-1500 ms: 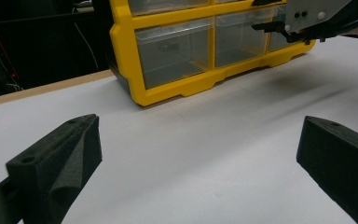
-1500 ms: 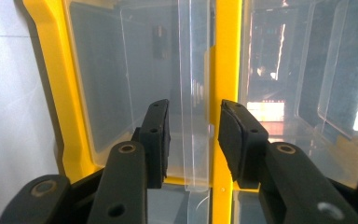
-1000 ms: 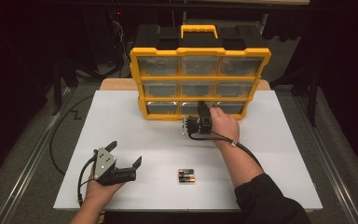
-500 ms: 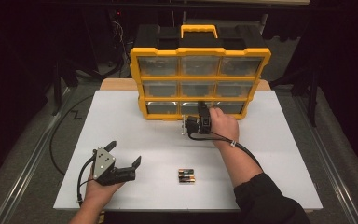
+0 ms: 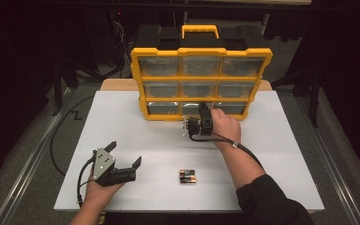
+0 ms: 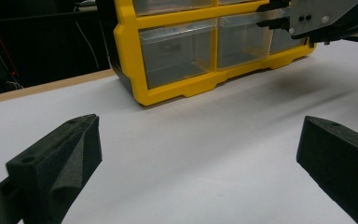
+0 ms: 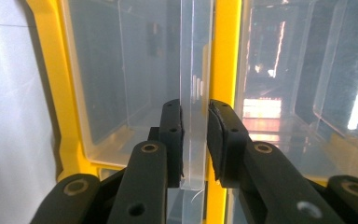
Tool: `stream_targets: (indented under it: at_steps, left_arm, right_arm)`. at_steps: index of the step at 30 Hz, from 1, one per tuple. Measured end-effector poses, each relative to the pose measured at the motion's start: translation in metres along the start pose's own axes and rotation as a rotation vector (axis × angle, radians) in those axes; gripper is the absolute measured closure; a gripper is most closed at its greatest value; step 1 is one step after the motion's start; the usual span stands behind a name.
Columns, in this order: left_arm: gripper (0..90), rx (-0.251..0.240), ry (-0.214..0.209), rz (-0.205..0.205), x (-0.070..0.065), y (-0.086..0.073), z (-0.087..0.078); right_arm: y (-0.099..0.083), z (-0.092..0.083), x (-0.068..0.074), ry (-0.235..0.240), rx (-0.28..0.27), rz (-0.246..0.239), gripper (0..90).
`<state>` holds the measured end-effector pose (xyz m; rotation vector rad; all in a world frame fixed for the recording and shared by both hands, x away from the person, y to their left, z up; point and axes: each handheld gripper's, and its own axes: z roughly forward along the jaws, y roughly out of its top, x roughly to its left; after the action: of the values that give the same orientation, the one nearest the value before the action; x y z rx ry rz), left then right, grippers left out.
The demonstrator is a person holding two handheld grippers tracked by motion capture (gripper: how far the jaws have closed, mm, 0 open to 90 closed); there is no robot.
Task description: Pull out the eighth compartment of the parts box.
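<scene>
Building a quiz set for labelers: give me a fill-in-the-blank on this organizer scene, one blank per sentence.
1. The right gripper is closed on the clear handle of a drawer in the organizer's ____ row.
2. The left gripper rests on the table with its jaws ____.
3. Two ____ lie on the table between the person's arms.
4. The organizer's frame is ____.

Missing words: bottom; open; batteries; yellow
</scene>
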<state>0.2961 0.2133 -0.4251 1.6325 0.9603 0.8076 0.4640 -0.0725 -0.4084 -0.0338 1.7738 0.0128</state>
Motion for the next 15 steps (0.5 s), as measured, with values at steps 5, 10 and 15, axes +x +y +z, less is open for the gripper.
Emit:
stream_targets:
  at_steps: [5,10,15]
  left_arm:
    - [0.9,-0.008,-0.002,0.002,0.000,0.001,-0.001]
    - [0.8,-0.011,-0.002,-0.004,0.000,0.001,0.000]
    - [0.8,-0.014,0.007,0.000,0.000,0.001,-0.001]
  right_arm:
    - [0.000,-0.004,0.000,0.013,0.006,0.001,78.4]
    - [0.000,-0.007,0.000,0.008,-0.001,-0.027,78.3]
    - [0.001,-0.012,0.002,0.013,0.006,-0.019,78.4]
